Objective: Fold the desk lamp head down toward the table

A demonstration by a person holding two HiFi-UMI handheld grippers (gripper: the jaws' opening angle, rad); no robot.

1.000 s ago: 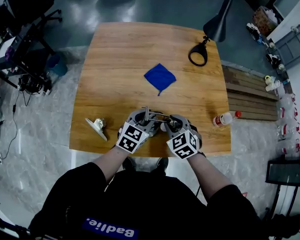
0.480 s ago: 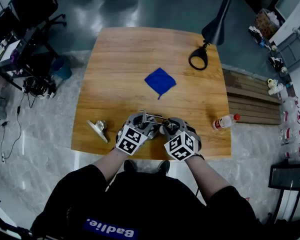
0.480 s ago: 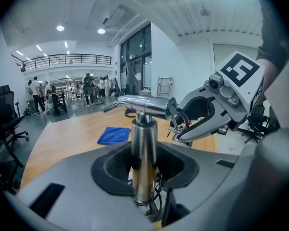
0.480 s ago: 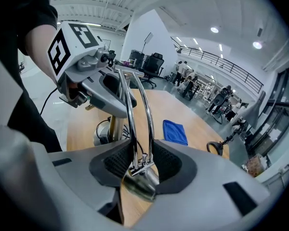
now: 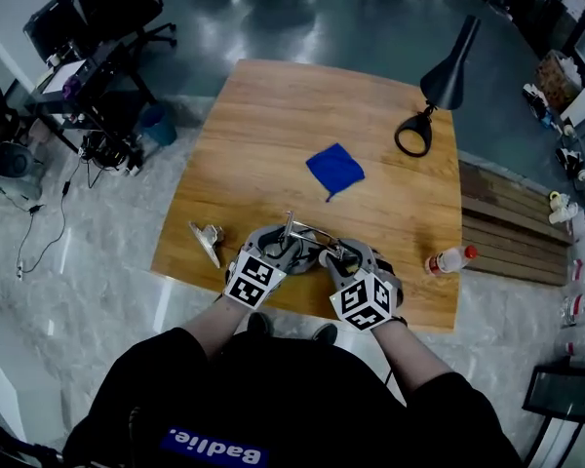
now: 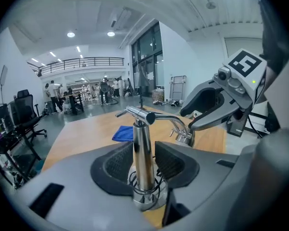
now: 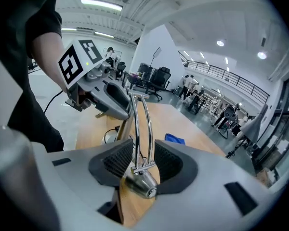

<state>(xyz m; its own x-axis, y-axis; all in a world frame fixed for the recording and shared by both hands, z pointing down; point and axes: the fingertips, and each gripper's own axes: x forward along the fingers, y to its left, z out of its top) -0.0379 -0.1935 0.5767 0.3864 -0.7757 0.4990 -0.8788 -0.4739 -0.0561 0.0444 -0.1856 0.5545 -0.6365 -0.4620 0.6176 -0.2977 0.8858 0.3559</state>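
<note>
Head view: chrome desk lamp (image 5: 289, 222) base and head hidden; bottle (image 5: 449, 259) label too small to read

Black top (image 5: 302, 398), chest: blue strip (image 5: 217, 448) with white lettering, seen upside down, reads "Badlie."
Left marker cube (image 5: 253, 281), right marker cube (image 5: 363, 300): black-and-white square code patterns, no letters or numbers.
Bottle (image 5: 448, 259), label: too small to read.

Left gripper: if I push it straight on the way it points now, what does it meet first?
The lamp's chrome post, which stands upright between the left gripper's opening jaws and apparently is not clamped. The gripper would likely bump that post almost at once, though depth is hard to judge.
</note>
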